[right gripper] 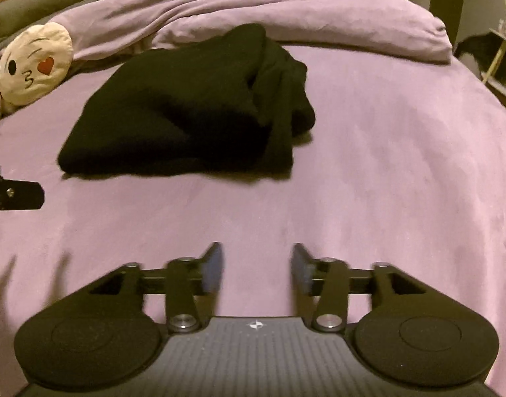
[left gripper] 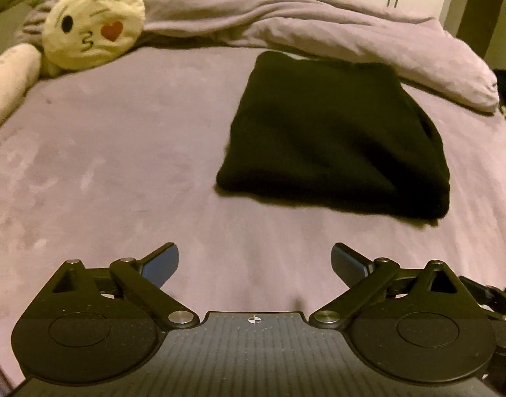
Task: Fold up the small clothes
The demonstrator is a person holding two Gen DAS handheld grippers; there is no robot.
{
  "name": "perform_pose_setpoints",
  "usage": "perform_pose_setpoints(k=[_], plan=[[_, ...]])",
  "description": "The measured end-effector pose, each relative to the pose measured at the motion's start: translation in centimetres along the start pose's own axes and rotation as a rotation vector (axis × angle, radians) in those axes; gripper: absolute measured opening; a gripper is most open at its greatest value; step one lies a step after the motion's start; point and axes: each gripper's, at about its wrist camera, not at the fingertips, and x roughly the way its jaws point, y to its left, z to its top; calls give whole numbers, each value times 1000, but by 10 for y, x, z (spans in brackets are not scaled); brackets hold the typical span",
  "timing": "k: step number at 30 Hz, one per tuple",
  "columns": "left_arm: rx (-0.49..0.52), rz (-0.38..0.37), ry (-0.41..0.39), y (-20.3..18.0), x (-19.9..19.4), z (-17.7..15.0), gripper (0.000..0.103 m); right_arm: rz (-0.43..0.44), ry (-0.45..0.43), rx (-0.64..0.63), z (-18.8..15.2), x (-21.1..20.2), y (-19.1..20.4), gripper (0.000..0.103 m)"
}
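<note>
A black garment [left gripper: 332, 139] lies folded into a thick rectangle on the lilac bed sheet [left gripper: 120, 165]. In the right wrist view the garment [right gripper: 193, 109] sits ahead and to the left, with a bunched, uneven right side. My left gripper [left gripper: 254, 261] is open and empty, held back from the garment's near edge, which lies ahead and to its right. My right gripper [right gripper: 257, 264] is open and empty, also short of the garment. Part of the left gripper [right gripper: 18, 195] shows at the left edge of the right wrist view.
A round cream emoji cushion [left gripper: 94, 26] lies at the far left of the bed. A rolled lilac duvet [left gripper: 319, 29] runs along the far side behind the garment. A pale bolster [left gripper: 8, 79] lies at the left edge. A small side table [right gripper: 504, 63] stands off the bed's right.
</note>
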Motion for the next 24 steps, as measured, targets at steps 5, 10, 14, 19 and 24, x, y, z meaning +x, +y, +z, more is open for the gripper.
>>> perform_pose_setpoints(k=[5, 10, 14, 19, 24], plan=[[68, 28, 0, -13, -9, -4, 103, -2, 14, -41, 3, -12, 14, 93], [52, 38, 34, -12, -2, 4, 103, -45, 33, -73, 13, -16, 24, 99], [62, 28, 54, -13, 5, 11, 103, -61, 22, -102, 24, -21, 31, 99], [126, 37, 65, -19, 14, 17, 103, -33, 32, -62, 38, -19, 33, 99], [103, 17, 96, -16, 24, 22, 103, -56, 87, -76, 45, -4, 37, 99]])
